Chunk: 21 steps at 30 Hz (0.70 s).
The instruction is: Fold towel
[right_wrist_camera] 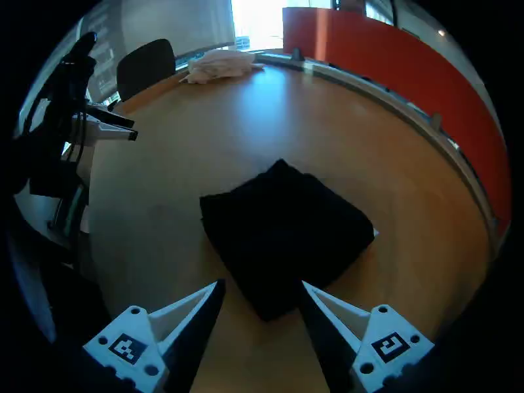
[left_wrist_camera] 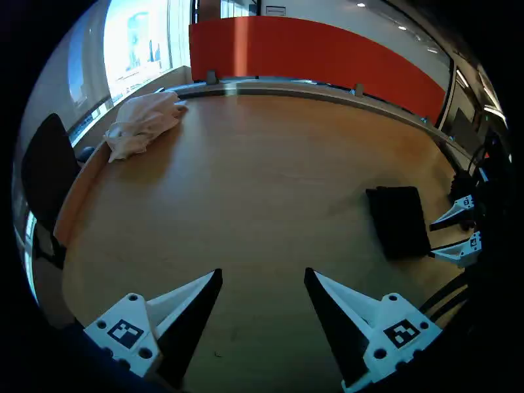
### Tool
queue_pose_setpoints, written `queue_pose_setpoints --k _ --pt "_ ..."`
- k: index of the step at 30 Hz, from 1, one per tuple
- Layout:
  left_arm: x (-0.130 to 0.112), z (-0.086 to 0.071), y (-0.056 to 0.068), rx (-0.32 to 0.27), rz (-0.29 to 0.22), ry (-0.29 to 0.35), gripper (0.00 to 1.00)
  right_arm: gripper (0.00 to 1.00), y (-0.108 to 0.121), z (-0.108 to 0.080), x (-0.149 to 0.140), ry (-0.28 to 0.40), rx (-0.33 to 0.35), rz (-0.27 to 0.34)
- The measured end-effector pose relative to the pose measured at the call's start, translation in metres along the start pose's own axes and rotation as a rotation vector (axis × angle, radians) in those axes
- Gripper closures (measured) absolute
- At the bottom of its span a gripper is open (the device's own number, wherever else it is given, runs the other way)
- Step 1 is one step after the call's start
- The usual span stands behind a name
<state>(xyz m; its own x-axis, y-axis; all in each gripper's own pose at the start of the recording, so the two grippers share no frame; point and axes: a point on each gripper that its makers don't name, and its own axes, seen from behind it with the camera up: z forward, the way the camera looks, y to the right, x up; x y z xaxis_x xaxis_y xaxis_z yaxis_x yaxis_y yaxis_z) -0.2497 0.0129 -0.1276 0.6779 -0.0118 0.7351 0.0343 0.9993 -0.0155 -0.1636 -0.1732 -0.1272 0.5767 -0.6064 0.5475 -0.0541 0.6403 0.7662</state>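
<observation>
A black towel [right_wrist_camera: 286, 234] lies folded into a flat square on the wooden table [right_wrist_camera: 196, 144], just ahead of my right gripper [right_wrist_camera: 261, 288], which is open and holds nothing. In the left gripper view the same black towel [left_wrist_camera: 397, 219] lies at the right, with the right gripper [left_wrist_camera: 437, 240] open at its near edge. My left gripper [left_wrist_camera: 262, 278] hovers open over bare wood [left_wrist_camera: 262, 190]. A crumpled white towel [left_wrist_camera: 142, 122] sits at the table's far left corner; in the right gripper view the white towel [right_wrist_camera: 219, 65] is far off. The left gripper [right_wrist_camera: 124, 128] shows at the left there.
An orange partition [left_wrist_camera: 308, 52] runs along the table's far edge. A dark chair [left_wrist_camera: 46, 173] stands at the left end, by bright windows [left_wrist_camera: 134, 42]. Cables and a dark stand [right_wrist_camera: 52, 131] crowd the left of the right gripper view.
</observation>
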Motion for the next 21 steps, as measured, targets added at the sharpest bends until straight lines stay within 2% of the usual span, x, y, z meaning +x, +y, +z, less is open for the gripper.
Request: queue_pose_setpoints --k 9,16,21 --pt "0.001 0.000 0.006 -0.008 0.013 0.002 0.07 0.22 0.002 -0.002 -0.021 -0.024 -0.024 0.041" --pt "-0.001 -0.001 0.008 -0.010 0.014 0.000 0.07 0.36 0.001 0.001 -0.035 -0.052 -0.035 0.064" --pt "-0.004 -0.001 0.008 -0.010 0.011 -0.005 0.07 0.43 0.002 0.001 -0.037 -0.048 -0.045 0.090"
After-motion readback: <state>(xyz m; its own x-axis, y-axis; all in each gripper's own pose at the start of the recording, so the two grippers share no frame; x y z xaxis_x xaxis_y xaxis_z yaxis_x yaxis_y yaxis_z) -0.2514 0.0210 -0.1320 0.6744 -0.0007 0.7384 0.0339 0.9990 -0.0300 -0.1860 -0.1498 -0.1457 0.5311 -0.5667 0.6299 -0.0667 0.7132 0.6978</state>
